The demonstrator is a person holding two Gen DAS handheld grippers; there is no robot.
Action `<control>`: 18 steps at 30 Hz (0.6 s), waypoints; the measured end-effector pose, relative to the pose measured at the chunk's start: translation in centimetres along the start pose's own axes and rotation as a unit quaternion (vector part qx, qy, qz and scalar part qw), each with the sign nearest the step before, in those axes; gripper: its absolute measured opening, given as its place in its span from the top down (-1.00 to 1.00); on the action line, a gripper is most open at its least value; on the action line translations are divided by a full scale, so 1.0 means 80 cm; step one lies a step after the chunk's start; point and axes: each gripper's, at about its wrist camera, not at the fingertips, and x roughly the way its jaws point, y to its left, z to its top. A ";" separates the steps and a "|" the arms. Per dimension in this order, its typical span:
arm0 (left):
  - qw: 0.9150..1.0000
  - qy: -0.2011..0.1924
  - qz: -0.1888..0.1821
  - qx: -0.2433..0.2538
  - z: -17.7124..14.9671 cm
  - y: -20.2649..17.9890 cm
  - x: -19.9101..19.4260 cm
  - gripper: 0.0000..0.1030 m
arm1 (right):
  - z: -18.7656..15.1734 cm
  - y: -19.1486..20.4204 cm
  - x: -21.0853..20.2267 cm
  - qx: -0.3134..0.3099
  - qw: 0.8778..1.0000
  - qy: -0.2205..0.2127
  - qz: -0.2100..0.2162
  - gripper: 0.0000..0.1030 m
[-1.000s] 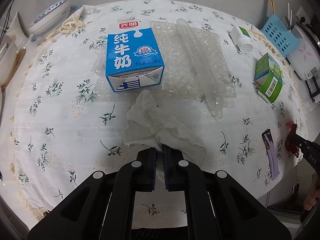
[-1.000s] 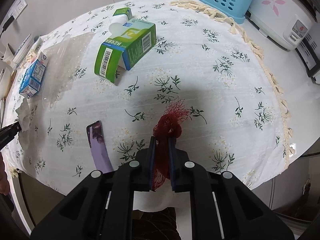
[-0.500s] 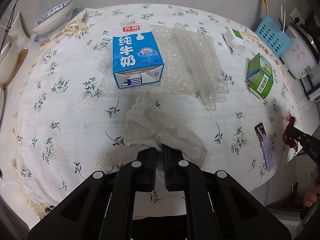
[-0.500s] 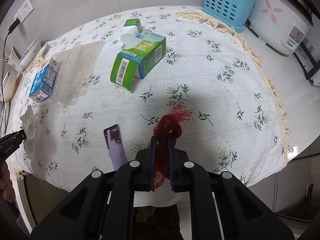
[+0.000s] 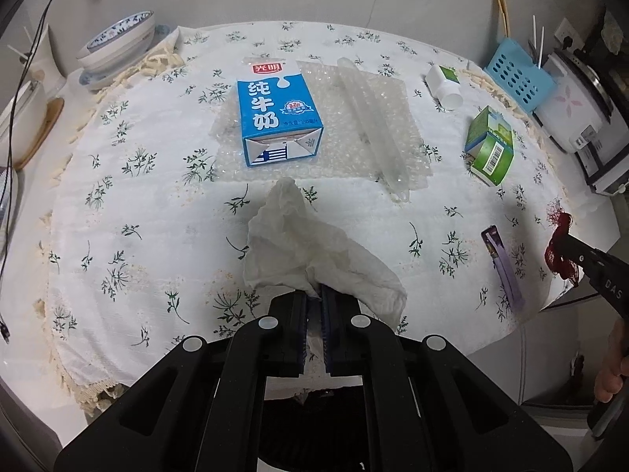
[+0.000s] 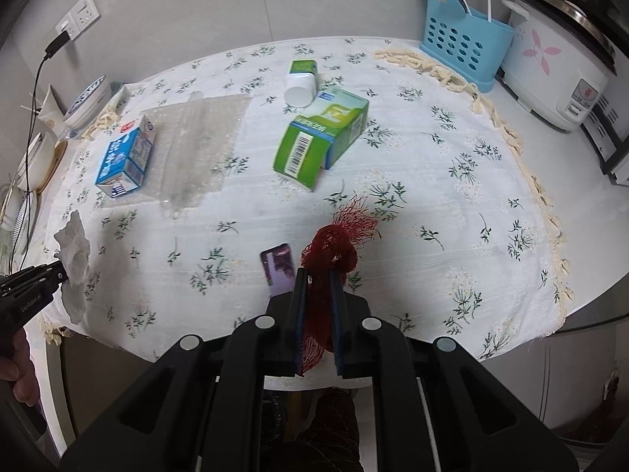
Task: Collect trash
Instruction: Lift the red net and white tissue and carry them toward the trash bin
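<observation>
My left gripper is shut on a crumpled white tissue and holds it above the near edge of the table. My right gripper is shut on a red mesh net, also lifted over the table's near edge. The net shows in the left wrist view at the right, and the tissue in the right wrist view at the left. On the floral tablecloth lie a blue milk carton, a bubble wrap sheet, a green carton, a purple wrapper and a small white bottle.
A blue utensil basket and a white rice cooker stand at the back right. Stacked bowls sit at the back left beside a cable. The table edge runs just below both grippers.
Both grippers have risen and drawn back from the table, each carrying its item. The tissue and the net have come off the cloth; more of the table shows.
</observation>
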 end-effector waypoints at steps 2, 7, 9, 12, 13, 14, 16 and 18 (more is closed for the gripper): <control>1.000 -0.003 -0.001 0.000 -0.004 0.002 -0.007 0.90 | -0.002 0.008 -0.006 -0.003 1.000 -0.004 0.005 0.80; 1.000 -0.009 -0.004 0.002 -0.016 0.004 -0.023 0.90 | -0.011 0.027 -0.019 -0.015 1.000 -0.014 0.010 0.80; 1.000 -0.010 -0.004 0.002 -0.022 0.006 -0.028 0.90 | -0.014 0.036 -0.024 -0.020 1.000 -0.016 0.014 0.80; 1.000 -0.012 -0.006 0.002 -0.031 0.009 -0.035 0.90 | -0.019 0.048 -0.030 -0.027 0.999 -0.018 0.020 0.80; 1.000 -0.012 -0.007 0.002 -0.034 0.010 -0.037 0.90 | -0.020 0.053 -0.032 -0.030 0.999 -0.019 0.023 0.80; 1.000 -0.013 -0.007 0.001 -0.037 0.012 -0.039 0.90 | -0.022 0.057 -0.034 -0.033 0.999 -0.020 0.025 0.80; 1.000 -0.013 -0.008 -0.001 -0.043 0.014 -0.043 0.90 | -0.024 0.065 -0.037 -0.037 0.999 -0.021 0.028 0.80; 1.000 -0.013 -0.008 -0.002 -0.048 0.018 -0.047 0.90 | -0.027 0.073 -0.040 -0.041 0.998 -0.022 0.032 0.80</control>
